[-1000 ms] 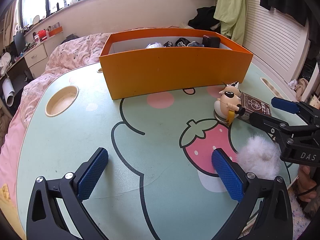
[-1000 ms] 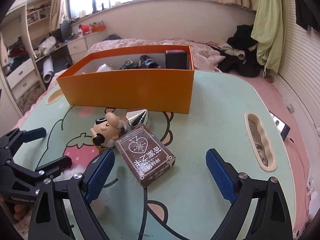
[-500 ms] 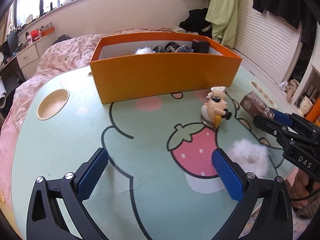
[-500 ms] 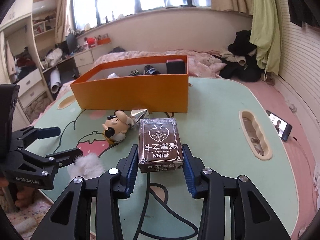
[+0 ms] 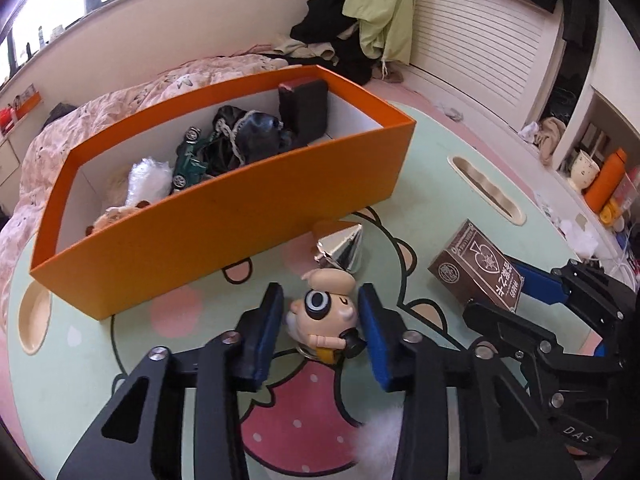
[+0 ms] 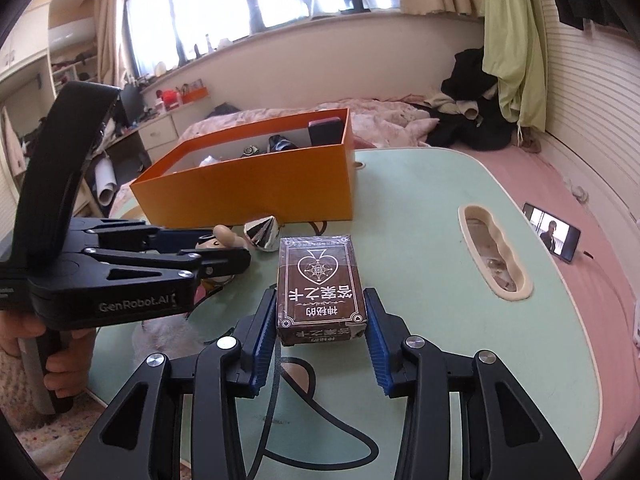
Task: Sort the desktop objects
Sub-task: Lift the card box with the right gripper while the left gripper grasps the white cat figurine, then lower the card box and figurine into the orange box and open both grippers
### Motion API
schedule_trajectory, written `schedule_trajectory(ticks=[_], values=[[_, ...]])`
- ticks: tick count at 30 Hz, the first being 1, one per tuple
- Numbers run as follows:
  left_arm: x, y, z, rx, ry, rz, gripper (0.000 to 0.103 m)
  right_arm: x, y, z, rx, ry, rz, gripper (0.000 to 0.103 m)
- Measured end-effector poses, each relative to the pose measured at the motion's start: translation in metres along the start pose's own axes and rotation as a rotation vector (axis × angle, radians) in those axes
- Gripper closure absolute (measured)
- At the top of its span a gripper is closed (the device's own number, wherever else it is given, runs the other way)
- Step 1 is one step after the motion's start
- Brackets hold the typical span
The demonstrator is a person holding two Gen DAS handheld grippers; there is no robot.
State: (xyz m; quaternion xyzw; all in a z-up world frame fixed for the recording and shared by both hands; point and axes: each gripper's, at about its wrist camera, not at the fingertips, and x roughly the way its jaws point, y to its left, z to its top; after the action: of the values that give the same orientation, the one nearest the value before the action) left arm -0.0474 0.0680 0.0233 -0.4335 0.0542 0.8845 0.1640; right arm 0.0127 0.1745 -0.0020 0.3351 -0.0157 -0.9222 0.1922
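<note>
A small cartoon figurine (image 5: 320,314) stands on the mint table (image 5: 440,200). My left gripper (image 5: 320,294) straddles its head, jaws closing, blue pads against both sides. The brown card box (image 6: 320,276) is clamped between the pads of my right gripper (image 6: 320,294); it also shows in the left wrist view as the card box (image 5: 476,272). Behind them stands the orange box (image 5: 224,232), holding a toy car, dark items and a plush toy. A silver cone (image 5: 342,246) lies between the figurine and the orange box.
A white fluffy ball (image 5: 380,432) lies near the table's front edge under my left gripper. The table has a long slot (image 6: 494,248) on the right and a round cup hole (image 5: 34,320) on the left. A phone (image 6: 552,236) lies beyond the table's right edge.
My left gripper moved forward and right to the figurine and closed around its head. My right gripper closed on the card box and has held it since.
</note>
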Motion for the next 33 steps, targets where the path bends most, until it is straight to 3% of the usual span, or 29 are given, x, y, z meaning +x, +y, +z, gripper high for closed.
schedule_trajectory(ticks=[7,11,18,22,25,29,31,33], values=[[-0.041,0.020,-0.012,-0.065,-0.116,-0.077,0.066,-0.004,0.001,0.000,-0.005,-0.011,0.001,0.063],[-0.074,0.046,-0.012,-0.114,-0.190,-0.077,0.066,-0.002,0.004,0.007,-0.007,-0.006,0.020,0.063],[-0.099,0.083,0.031,-0.165,-0.263,-0.025,0.066,-0.012,0.020,0.070,-0.040,-0.085,0.074,0.063],[-0.089,0.095,0.063,-0.182,-0.258,0.016,0.066,-0.001,0.030,0.113,-0.067,-0.103,0.073,0.063],[-0.072,0.103,0.083,-0.196,-0.250,0.065,0.066,0.027,0.034,0.138,-0.056,-0.062,0.095,0.063],[-0.044,0.118,0.094,-0.240,-0.236,0.117,0.065,0.071,0.038,0.154,-0.038,0.009,0.061,0.061],[-0.033,0.121,0.090,-0.254,-0.204,0.132,0.064,0.080,0.035,0.153,-0.013,0.027,0.050,0.056],[-0.031,0.121,0.081,-0.258,-0.197,0.106,0.064,0.075,0.030,0.146,0.017,0.010,0.072,0.041]])
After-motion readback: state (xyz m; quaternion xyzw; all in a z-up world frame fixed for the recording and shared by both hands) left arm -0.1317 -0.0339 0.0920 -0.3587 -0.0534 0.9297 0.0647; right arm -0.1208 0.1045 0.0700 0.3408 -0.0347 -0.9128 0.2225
